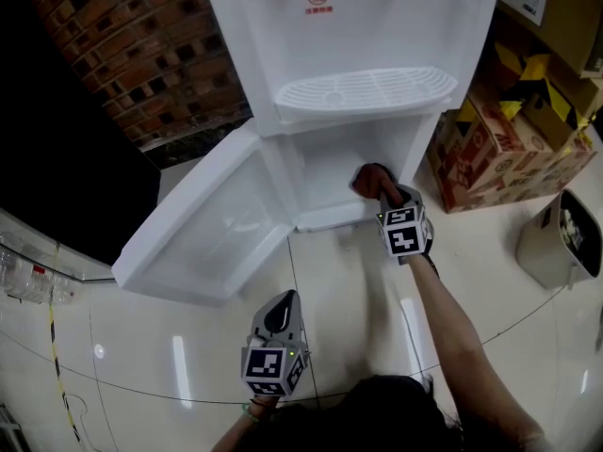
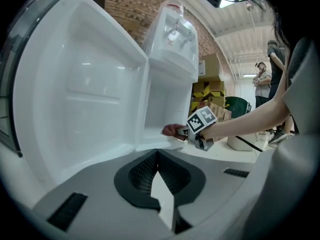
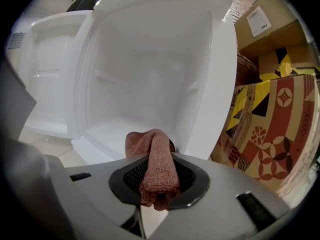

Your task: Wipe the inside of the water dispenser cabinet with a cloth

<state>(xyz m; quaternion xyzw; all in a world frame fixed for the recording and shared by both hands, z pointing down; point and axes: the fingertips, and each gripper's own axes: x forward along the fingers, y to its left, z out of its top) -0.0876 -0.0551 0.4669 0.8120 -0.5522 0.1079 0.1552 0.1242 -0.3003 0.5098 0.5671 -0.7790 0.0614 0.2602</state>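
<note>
The white water dispenser stands ahead with its lower cabinet open and its door swung out to the left. My right gripper is shut on a reddish-brown cloth, whose free end sits at the cabinet's front right, over the floor of the cabinet. From the left gripper view the cloth shows at the cabinet's sill. My left gripper hangs low over the floor, away from the cabinet; its jaws meet with nothing between them.
Printed cardboard boxes stand right of the dispenser, close to the cabinet's right wall. A beige bin sits on the floor at the far right. A brick wall is behind. People stand in the background.
</note>
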